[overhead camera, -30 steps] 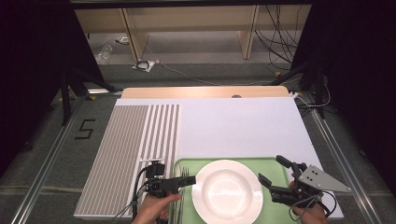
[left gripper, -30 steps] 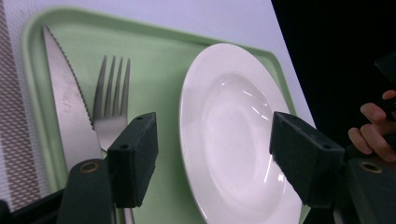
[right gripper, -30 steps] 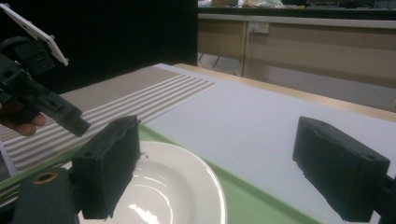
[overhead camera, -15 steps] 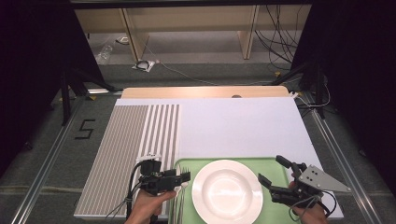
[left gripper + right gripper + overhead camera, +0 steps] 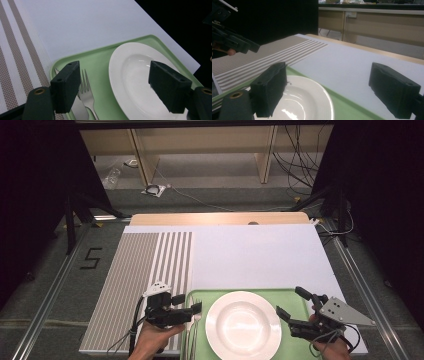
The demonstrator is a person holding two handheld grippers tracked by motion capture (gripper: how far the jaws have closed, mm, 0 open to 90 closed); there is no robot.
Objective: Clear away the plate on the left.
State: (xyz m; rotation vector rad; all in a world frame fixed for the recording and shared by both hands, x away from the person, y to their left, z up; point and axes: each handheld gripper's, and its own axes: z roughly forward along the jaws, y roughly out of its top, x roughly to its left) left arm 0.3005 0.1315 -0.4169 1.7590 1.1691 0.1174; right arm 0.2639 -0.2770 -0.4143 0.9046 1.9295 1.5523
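**Both grippers empty at the tray**

Left gripper (image 5: 192, 308) hangs above the fork (image 5: 88, 96) at the green tray's (image 5: 295, 297) left edge; jaws have just been opening, wide now, nothing between them. Right gripper (image 5: 290, 305) holds off the white plate's (image 5: 243, 325) right rim, jaws spread, empty.

A silver fork (image 5: 88, 96) lies flat along the left edge of the green tray (image 5: 287, 296), tines toward the tray's far left corner. Just left of it lies what may be a knife (image 5: 79, 110), partly hidden. A white round plate (image 5: 243, 325), upright and empty, sits mid-tray.
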